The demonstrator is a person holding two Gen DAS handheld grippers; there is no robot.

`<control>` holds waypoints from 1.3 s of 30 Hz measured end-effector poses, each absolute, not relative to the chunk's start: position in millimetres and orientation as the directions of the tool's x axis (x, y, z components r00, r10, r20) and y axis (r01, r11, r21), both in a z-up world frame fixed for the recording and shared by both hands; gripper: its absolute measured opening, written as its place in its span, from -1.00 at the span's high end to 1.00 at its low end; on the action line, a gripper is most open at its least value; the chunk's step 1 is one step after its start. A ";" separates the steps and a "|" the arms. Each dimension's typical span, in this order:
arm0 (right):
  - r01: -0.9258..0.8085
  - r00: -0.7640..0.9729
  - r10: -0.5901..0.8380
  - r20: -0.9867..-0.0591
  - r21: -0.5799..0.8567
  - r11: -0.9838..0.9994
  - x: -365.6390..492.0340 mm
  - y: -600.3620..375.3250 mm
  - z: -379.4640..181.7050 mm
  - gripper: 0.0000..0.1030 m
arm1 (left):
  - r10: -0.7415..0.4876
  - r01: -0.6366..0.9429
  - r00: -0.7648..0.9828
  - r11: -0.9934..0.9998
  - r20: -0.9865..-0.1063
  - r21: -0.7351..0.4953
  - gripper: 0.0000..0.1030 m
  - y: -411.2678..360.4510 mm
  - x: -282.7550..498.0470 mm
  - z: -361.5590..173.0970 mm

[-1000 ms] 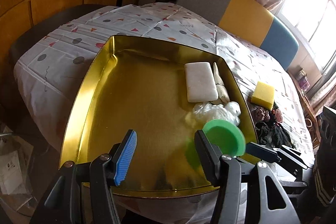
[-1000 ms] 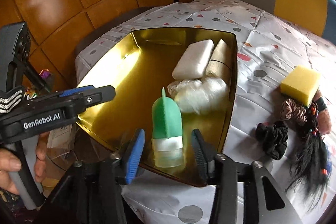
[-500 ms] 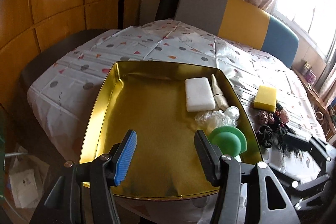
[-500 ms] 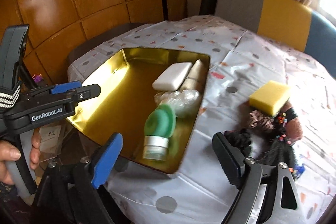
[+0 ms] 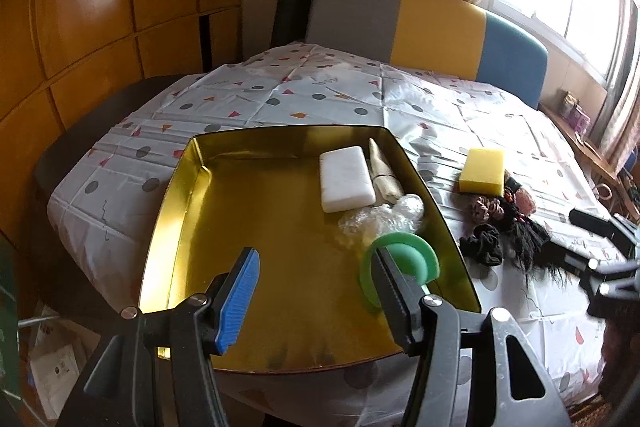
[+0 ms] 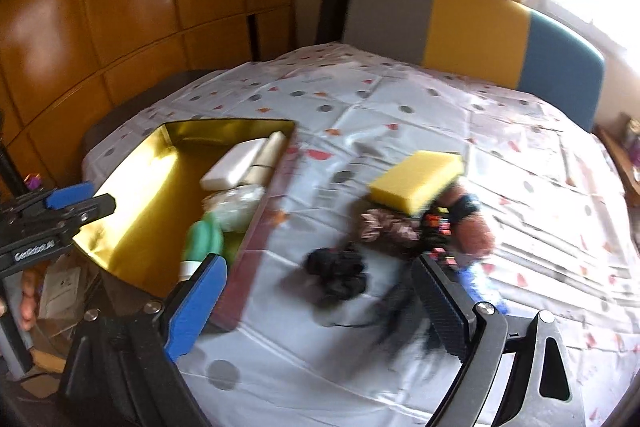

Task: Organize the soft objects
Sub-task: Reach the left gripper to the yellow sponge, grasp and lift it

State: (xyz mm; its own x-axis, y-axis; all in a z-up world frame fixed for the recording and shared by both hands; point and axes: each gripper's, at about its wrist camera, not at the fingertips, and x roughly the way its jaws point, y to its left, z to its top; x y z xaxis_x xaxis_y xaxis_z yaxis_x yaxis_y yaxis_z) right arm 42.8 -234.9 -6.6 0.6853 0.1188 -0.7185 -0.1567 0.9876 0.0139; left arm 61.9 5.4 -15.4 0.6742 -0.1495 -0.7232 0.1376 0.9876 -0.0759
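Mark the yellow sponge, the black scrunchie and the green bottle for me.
yellow sponge [image 6: 416,179]: right wrist view, middle of its top face.
black scrunchie [image 6: 338,273]: right wrist view, centre of the bunched fabric.
green bottle [image 5: 410,259]: left wrist view, its round green end.

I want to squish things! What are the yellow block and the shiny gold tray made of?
The yellow block looks like sponge foam: matte, with soft edges. The gold tray looks like thin metal, maybe foil-coated card: its mirror-shiny walls reflect the light. It probably won't squish.
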 end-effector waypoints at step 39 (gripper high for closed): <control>0.477 0.659 -0.139 -0.740 0.267 0.838 25.8 -455.8 -40.9 -0.99 | -0.413 0.459 0.493 0.871 -0.766 -0.174 -0.49 -152.4 118.9 4.2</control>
State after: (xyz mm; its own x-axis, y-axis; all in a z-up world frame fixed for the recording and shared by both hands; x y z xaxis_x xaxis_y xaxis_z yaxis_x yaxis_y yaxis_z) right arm 25.8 -455.8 -40.9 0.6585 -0.1390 -0.7396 0.4766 0.8376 0.2670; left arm 118.9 -152.4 4.2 0.4927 -0.4126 -0.7662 0.4592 0.8711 -0.1739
